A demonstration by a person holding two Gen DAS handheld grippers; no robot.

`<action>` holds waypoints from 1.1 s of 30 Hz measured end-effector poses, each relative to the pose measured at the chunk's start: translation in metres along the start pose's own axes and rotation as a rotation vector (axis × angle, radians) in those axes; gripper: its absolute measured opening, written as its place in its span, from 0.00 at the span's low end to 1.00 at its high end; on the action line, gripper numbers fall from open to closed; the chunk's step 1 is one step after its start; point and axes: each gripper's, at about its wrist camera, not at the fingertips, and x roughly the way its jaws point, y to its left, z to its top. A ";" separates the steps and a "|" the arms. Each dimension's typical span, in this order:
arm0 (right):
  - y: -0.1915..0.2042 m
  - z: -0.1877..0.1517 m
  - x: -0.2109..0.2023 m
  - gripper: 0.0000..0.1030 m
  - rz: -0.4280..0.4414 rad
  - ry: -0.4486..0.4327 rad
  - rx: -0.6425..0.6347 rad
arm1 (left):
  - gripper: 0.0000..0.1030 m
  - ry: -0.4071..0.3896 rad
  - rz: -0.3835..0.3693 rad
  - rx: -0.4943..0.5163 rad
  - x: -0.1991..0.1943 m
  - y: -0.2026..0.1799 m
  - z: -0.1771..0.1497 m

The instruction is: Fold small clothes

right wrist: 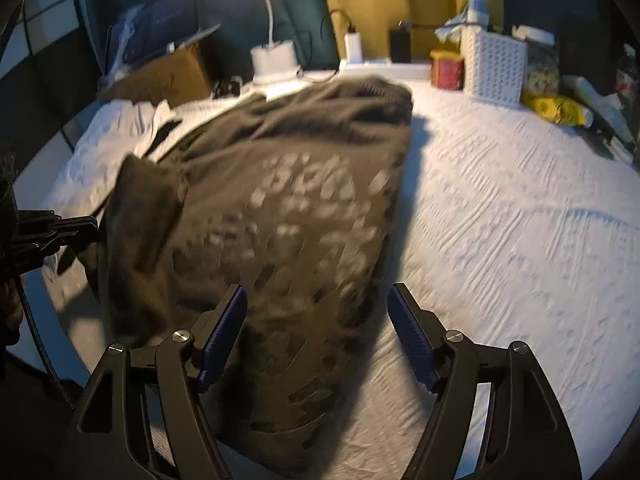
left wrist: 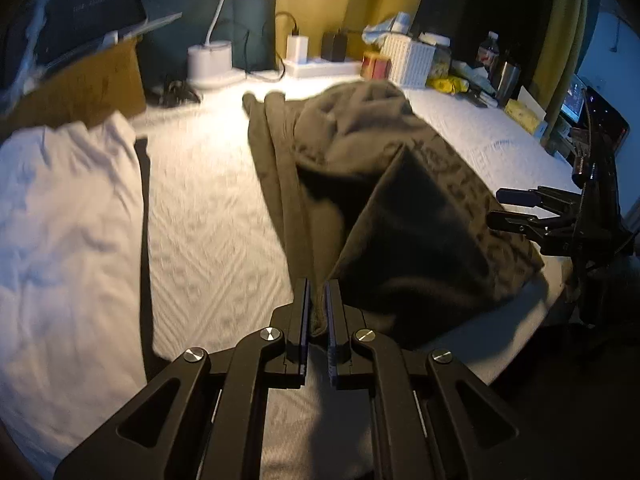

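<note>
An olive-brown shirt (left wrist: 360,132) with a pale print (right wrist: 304,208) lies crumpled along the white textured bed cover (left wrist: 208,208). My left gripper (left wrist: 318,304) is shut on a near edge of the shirt, and the pinched cloth rises as a dark fold above the jaws. In the right wrist view the left gripper (right wrist: 86,226) shows at the left edge, holding that lifted flap. My right gripper (right wrist: 320,320) is open over the shirt's near end, nothing pressed between its blue pads (right wrist: 224,332). It also appears at the right as the right gripper (left wrist: 496,206).
A white garment (left wrist: 68,220) lies at the left of the cover. Along the back stand a cardboard box (left wrist: 84,84), a lamp base (left wrist: 210,60), a power strip (left wrist: 320,66) and a white perforated box (right wrist: 494,64). Clutter (right wrist: 560,108) crowds the back right.
</note>
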 end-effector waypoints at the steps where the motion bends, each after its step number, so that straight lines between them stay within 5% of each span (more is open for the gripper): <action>1: 0.001 -0.002 0.001 0.74 0.000 0.006 -0.003 | 0.06 0.007 -0.010 -0.008 0.000 0.001 -0.001; 6: -0.001 -0.001 0.000 0.74 -0.005 0.006 0.001 | 0.16 -0.041 -0.033 -0.054 -0.021 0.007 0.010; 8: -0.003 0.003 0.000 0.74 -0.008 0.001 0.004 | 0.60 -0.096 -0.038 -0.062 -0.032 0.007 0.017; 10: -0.006 0.007 0.000 0.74 -0.016 0.013 0.005 | 0.73 -0.147 -0.076 -0.092 -0.039 0.009 0.027; 27: -0.040 0.068 0.018 0.74 -0.046 -0.032 -0.008 | 0.72 -0.125 -0.099 -0.062 0.036 0.018 0.105; 30: -0.050 0.079 0.026 0.74 -0.055 -0.029 -0.006 | 0.57 -0.112 -0.083 -0.037 0.052 0.023 0.117; 33: -0.061 0.091 0.032 0.74 -0.063 -0.027 0.009 | 0.55 -0.098 -0.073 -0.017 0.069 0.027 0.126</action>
